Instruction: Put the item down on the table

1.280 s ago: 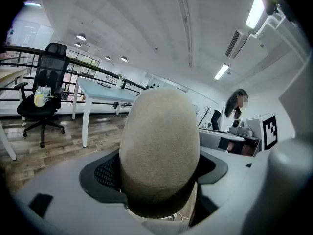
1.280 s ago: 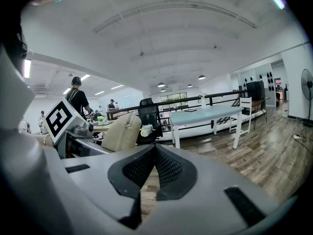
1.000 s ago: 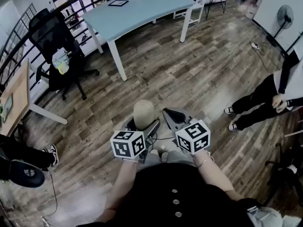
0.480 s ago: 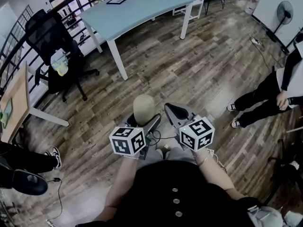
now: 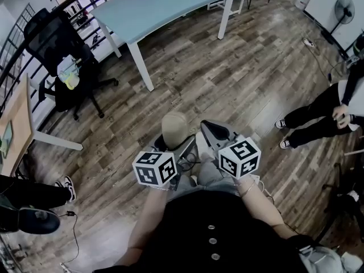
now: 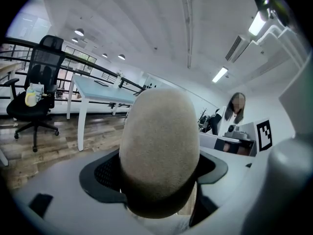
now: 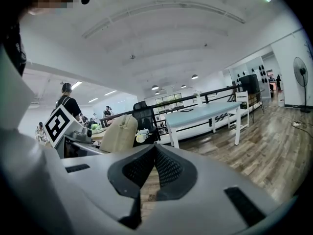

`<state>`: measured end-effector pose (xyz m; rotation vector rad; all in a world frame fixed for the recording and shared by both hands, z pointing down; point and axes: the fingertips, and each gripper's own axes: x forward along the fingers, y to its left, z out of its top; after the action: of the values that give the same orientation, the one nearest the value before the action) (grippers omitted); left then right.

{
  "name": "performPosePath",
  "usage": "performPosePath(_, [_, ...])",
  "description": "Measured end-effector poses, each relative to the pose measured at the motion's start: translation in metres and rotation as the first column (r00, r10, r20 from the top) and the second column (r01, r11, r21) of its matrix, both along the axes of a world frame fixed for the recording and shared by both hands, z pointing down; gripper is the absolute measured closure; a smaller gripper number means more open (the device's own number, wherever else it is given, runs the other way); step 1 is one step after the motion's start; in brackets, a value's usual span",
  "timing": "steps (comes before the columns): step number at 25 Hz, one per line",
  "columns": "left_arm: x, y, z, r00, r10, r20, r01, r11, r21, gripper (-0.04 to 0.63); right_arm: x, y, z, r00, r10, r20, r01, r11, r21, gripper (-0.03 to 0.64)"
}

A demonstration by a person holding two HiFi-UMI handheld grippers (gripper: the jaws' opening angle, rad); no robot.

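A beige, rounded oblong item [image 5: 174, 128] stands upright between the jaws of my left gripper [image 5: 172, 145], which is shut on it; in the left gripper view the item [image 6: 159, 146] fills the middle, with the black pads hugging both of its sides. My right gripper [image 5: 209, 129] is held just to the right of it, shut with nothing in it, its pads touching [image 7: 155, 155]. The item [image 7: 119, 133] shows at the left in the right gripper view. A light blue table [image 5: 165, 4] stands well ahead across the wooden floor, also seen as the table [image 7: 205, 112] in the right gripper view.
A black office chair [image 5: 57, 44] with a bundle on its seat stands to the table's left. A wooden desk [image 5: 14, 124] is at the far left. One person [image 5: 324, 110] stands at the right, near a fan [image 5: 341, 10]. Another person's shoes [image 5: 37, 220] are at lower left.
Both grippers keep the same pose close to the body, the left still holding the item. The view has shifted a little, so the table sits slightly higher in the frame.
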<state>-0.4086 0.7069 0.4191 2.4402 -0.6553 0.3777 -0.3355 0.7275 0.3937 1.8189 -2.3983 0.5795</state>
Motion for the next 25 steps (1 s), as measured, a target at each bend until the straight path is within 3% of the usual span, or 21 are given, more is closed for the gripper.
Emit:
performPosePath(10, [0.03,-0.086,0.019,0.997,-0.066,0.033,0.066,0.998,-0.01,0.181,0.041,-0.088,0.014,0.998,-0.05,0.025,0.05,0.999,0.005,0.612])
performPosePath(25, [0.157,-0.279,-0.018,0.993,-0.12,0.001,0.12,0.989,0.085,0.181,0.161,-0.281,-0.011,0.99,-0.139,0.026,0.138,0.989,0.059,0.612])
